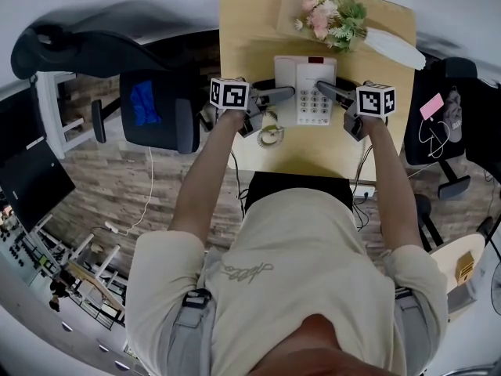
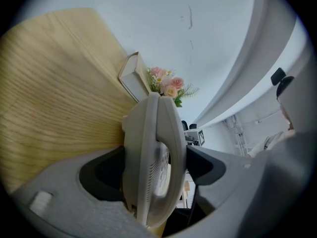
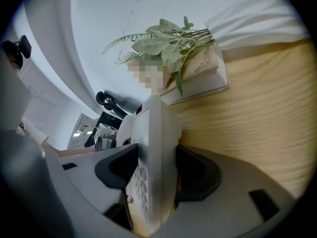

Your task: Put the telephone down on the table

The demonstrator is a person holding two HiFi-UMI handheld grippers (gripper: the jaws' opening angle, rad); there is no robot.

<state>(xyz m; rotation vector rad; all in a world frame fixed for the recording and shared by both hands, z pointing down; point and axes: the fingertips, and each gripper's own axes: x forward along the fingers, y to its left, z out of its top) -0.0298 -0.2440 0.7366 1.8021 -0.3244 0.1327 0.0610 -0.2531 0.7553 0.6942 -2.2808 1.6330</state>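
Left tool (image 1: 283,94) and right tool (image 1: 325,90) each clamp the telephone (image 1: 314,105).
We hold it by its side edges at the frame's upper centre, over the wooden surface (image 1: 244,41), below the flowers (image 1: 329,16).

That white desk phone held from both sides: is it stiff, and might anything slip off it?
The telephone looks like a rigid plastic shell, so it probably won't flex between the left gripper and right gripper. Its smooth sides may slip, and the handset could tumble off if tilted.
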